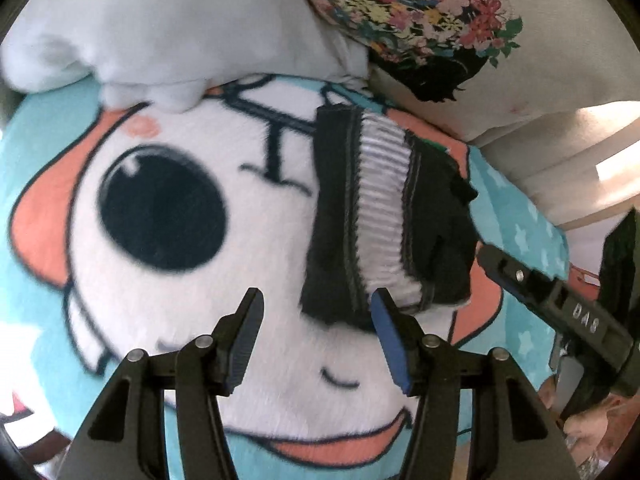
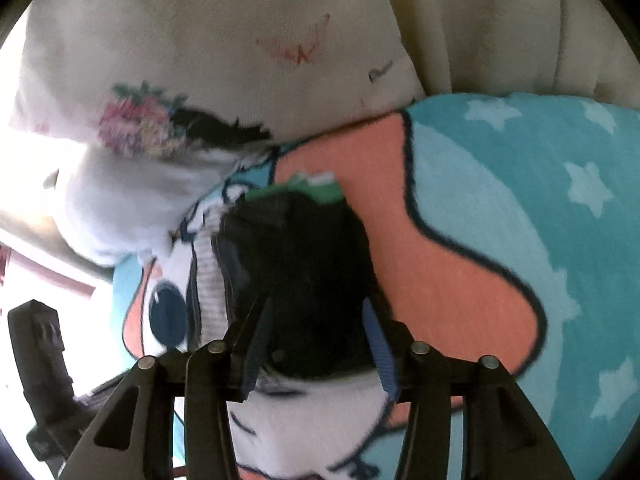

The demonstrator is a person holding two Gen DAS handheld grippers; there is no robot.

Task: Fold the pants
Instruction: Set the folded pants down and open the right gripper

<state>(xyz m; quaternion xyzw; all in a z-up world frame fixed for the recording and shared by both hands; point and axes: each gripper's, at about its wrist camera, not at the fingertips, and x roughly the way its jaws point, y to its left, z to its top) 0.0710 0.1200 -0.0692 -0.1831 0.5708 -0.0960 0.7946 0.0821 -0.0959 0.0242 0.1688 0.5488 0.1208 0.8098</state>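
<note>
- The pants (image 1: pixel 384 216), a compact black bundle with a white ribbed band, lie on the cartoon blanket (image 1: pixel 168 320).
- Left claw (image 1: pixel 316 340) is apart, empty, beside the bundle's near edge.
- Right claw (image 2: pixel 320 344) is apart, straddling black cloth, not pinching.
- Risk: snagging plush blanket with the cloth, or the bundle unrolling.
- No containers visible.

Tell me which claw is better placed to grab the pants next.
Right, probably. The right claw is open with the black pants between its fingers; the left claw is open over the blanket, pants off to one side.
</note>
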